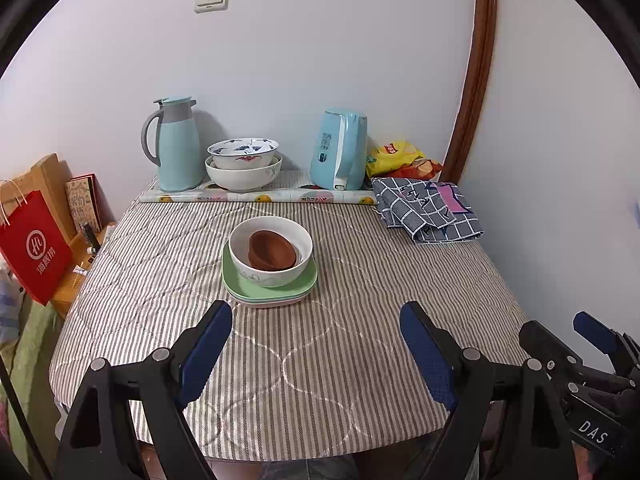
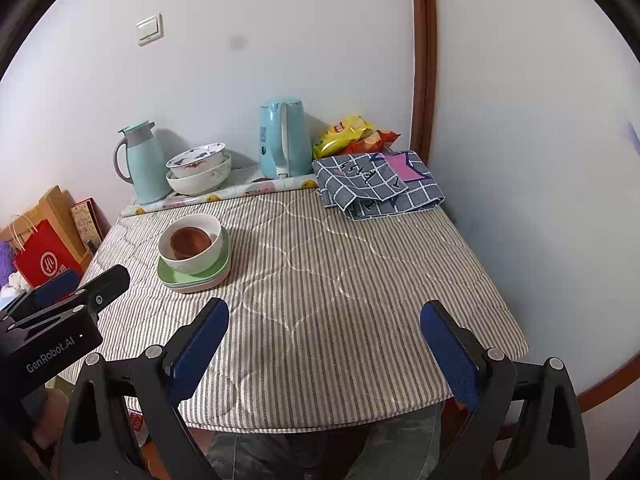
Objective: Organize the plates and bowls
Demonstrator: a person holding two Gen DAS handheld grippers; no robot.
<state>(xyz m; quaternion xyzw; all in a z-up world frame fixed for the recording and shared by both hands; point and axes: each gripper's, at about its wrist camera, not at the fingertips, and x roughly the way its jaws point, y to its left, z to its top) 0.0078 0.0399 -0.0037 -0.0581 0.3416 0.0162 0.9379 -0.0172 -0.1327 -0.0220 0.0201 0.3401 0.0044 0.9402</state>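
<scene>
Here, on a table covered with a striped quilted cloth [image 1: 320, 352], the dishes stand in two groups. Near the middle left, a white bowl [image 1: 270, 251] holds a brown clay bowl [image 1: 273, 255] and sits on a stack of green square plates [image 1: 269, 288]; the lowest plate shows a pink edge. At the far edge, on a fruit-printed mat [image 1: 256, 196], a blue-patterned bowl [image 1: 242, 153] is nested in a larger white bowl [image 1: 243, 174], just right of a pale blue thermos jug [image 1: 176, 145]. Further right on that mat stands a pale blue electric kettle [image 1: 339, 149], with snack packets [image 1: 400, 158] beside it and a folded checked cloth [image 1: 426, 210] at the far right corner.

The left gripper [image 1: 316, 320] hangs over the near edge of the table, its blue-padded fingers [image 1: 208, 344] spread wide with nothing between them, short of the plates. The right gripper [image 2: 325, 316] hangs alongside to the right, likewise spread wide and empty over bare cloth. A red paper bag [image 1: 33, 247] stands left of the table.
</scene>
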